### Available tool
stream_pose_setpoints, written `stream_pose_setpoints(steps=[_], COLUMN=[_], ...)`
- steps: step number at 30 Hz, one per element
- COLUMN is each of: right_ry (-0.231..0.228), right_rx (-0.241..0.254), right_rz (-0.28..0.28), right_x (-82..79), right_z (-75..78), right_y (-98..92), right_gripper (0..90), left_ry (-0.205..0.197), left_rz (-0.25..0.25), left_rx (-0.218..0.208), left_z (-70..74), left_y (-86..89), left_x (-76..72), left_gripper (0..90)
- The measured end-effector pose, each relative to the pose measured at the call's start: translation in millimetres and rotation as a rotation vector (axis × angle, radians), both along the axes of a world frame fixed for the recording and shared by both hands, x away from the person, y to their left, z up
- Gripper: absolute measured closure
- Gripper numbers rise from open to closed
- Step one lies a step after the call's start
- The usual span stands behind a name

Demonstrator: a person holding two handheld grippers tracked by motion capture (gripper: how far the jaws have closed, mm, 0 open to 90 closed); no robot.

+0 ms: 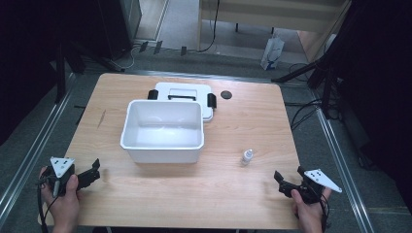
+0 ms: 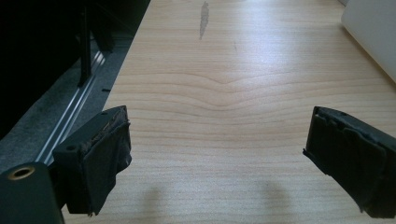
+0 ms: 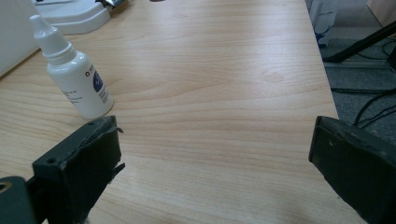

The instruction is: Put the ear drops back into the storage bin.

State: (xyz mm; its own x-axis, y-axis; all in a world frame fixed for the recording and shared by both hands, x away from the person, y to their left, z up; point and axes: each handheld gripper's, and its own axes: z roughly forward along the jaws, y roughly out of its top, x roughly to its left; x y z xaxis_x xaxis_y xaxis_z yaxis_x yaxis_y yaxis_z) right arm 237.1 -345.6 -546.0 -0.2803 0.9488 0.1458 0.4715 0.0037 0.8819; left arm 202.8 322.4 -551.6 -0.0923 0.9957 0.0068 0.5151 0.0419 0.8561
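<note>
Both tongs rest low over the worktop (image 1: 233,126) near its front corners, each held in a hand. The left tongs (image 1: 94,171) gape wide, empty. The right tongs (image 1: 287,179) gape wide too, touching nothing; the bottle (image 1: 247,156) stands upright just beyond them, beside the white bin (image 1: 163,145).

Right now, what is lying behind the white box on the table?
Behind the white box lies its white lid, flat on the table, with black latches and a handle. The box hides the lid's near part. A small black disc sits beside the lid.
</note>
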Motion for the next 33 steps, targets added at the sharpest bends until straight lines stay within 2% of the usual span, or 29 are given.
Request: stream_pose_setpoints(steps=[4, 9, 14, 15, 16, 17, 19, 22, 23, 27, 28, 29, 30, 31, 33], right_ry=[0.011, 0.025, 0.063, 0.093, 0.093, 0.124, 0.143, 0.157, 0.177, 0.211, 0.211, 0.236, 0.236, 0.270, 0.298], right_rx=[-0.001, -0.049, -0.057, -0.065, -0.065, -0.103, -0.143, -0.164, -0.202, -0.266, -0.266, -0.308, -0.308, -0.346, -0.383], right_rz=[-0.010, -0.038, -0.010, 0.012, 0.012, 0.043, 0.064, 0.086, 0.115, 0.199, 0.199, 0.243, 0.243, 0.269, 0.290], right_x=[0.8, 2.3, 5.0, 6.9, 6.9, 9.2, 11.1, 13.0, 16.3, 21.5, 21.5, 24.2, 24.2, 27.2, 30.9], right_z=[0.0, 0.3, 2.6, 3.0, 3.0, 4.2, 6.4, 9.3, 14.1, 26.4, 26.4, 33.9, 33.9, 40.0, 44.8], right_y=[0.6, 3.4, 3.1, 5.3, 5.3, 10.1, 14.7, 18.6, 23.8, 32.7, 32.7, 37.7, 37.7, 41.4, 44.2], right_gripper=[4.1, 12.5, 12.5, 12.5, 12.5, 12.5, 12.6, 12.7, 12.8, 12.9, 12.9, 12.9, 12.9, 12.9, 12.9], left_ry=[0.001, 0.002, 0.005, 0.005, 0.005, 0.010, 0.013, 0.011, 0.011, 0.014, 0.014, 0.014, 0.014, 0.013, 0.017], left_rz=[0.002, 0.005, 0.009, 0.011, 0.011, 0.007, 0.006, 0.007, 0.008, -0.003, -0.003, -0.009, -0.009, -0.012, -0.015], left_rx=[-0.013, -0.012, -0.018, -0.019, -0.019, -0.016, -0.016, -0.020, -0.020, -0.020, -0.020, -0.020, -0.020, -0.022, -0.021], left_z=[0.1, 0.2, 0.1, 0.0, 0.0, 0.1, 0.2, 0.0, 0.0, 0.1, 0.1, 0.0, 0.0, -0.1, 0.0], left_y=[1.0, 1.0, 1.8, 1.5, 1.5, 1.6, 1.9, 1.9, 1.9, 2.1, 2.1, 2.0, 2.0, 1.6, 1.6], left_x=[0.3, 0.2, 0.6, 1.1, 1.1, 1.1, 1.1, 1.2, 1.2, 1.3, 1.3, 1.5, 1.5, 1.5, 1.7], left_gripper=[7.5, 7.6, 7.6, 7.6, 7.6, 7.6, 7.6, 7.6, 7.5, 7.6, 7.5, 7.6, 7.6, 7.5, 7.5])
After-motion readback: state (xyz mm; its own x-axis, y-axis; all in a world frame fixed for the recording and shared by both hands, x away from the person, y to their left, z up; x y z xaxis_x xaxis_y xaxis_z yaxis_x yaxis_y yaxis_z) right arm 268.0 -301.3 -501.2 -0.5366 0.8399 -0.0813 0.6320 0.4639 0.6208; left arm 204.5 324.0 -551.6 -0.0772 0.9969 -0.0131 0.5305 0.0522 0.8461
